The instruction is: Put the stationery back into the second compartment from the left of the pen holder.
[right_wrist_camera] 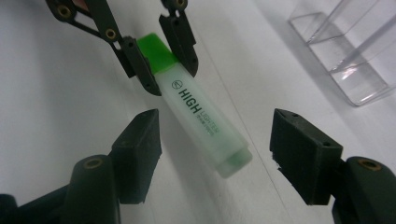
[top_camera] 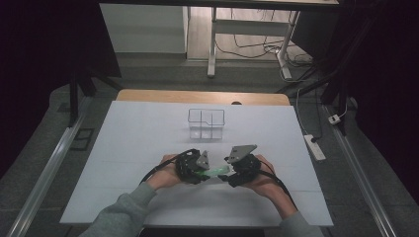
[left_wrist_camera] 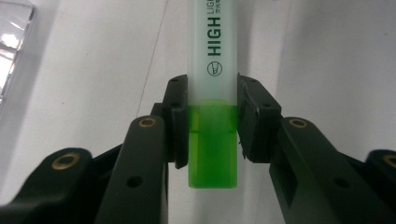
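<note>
Left hand-held gripper (left_wrist_camera: pixel 212 123) level, clamps highlighter (left_wrist_camera: pixel 212 88); right hand-held gripper (right_wrist_camera: pixel 215 140) faces it, jaws wide around its free end, untouching. White surface (top_camera: pixel 138 133), dim room.

From my seat, the worktop (top_camera: pixel 123 148) carries a divided tray (top_camera: pixel 206 123) at twelve o'clock from my two tools. The left hand-held gripper (top_camera: pixel 203 170) sits at nine o'clock of the right hand-held gripper (top_camera: pixel 228 172), with the highlighter (top_camera: pixel 216 172) between them, above the worktop. A power strip (top_camera: pixel 314 146) lies on the floor at three o'clock.
</note>
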Available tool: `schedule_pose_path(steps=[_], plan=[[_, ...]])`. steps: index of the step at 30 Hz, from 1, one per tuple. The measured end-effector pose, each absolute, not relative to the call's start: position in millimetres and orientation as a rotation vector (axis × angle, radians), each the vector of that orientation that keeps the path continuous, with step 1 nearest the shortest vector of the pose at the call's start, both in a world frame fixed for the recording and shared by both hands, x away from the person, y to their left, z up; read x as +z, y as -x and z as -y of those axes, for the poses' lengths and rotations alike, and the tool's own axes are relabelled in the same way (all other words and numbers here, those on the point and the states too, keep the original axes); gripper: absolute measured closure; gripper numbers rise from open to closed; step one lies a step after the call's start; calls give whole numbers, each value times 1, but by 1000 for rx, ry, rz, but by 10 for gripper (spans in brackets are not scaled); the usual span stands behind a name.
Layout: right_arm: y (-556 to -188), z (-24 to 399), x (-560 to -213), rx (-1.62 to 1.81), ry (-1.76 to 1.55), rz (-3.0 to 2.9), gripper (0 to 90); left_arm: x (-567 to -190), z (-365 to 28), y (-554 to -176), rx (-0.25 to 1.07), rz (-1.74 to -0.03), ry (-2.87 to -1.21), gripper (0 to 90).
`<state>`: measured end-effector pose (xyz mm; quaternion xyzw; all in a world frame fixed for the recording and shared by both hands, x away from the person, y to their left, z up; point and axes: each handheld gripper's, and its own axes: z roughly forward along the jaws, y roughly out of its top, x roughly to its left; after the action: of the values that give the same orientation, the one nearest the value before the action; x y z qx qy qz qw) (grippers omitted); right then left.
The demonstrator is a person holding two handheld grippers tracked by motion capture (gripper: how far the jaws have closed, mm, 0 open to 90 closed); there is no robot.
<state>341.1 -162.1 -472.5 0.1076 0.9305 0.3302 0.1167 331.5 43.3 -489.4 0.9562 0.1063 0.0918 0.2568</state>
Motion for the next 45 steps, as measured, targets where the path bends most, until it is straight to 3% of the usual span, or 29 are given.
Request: schedule_pose_path(steps=[21, 24, 30, 35, 45], plan=[[-329, 144, -492, 676, 9, -2833, 626, -486, -39, -323, 180, -207, -2590, 650], [-328, 144, -492, 704, 24, -2833, 656, -483, -45, -325, 195, -249, -2545, 616], [-333, 153, -488, 786, -60, -2796, 658, -479, -61, -332, 182, -406, -2423, 429], [-336, 159, -484, 844, -126, -2752, 658, -479, -70, -335, 192, -503, -2354, 348], [-340, 173, -477, 981, -254, -2670, 658, -474, -94, -341, 171, -665, -2191, 303]])
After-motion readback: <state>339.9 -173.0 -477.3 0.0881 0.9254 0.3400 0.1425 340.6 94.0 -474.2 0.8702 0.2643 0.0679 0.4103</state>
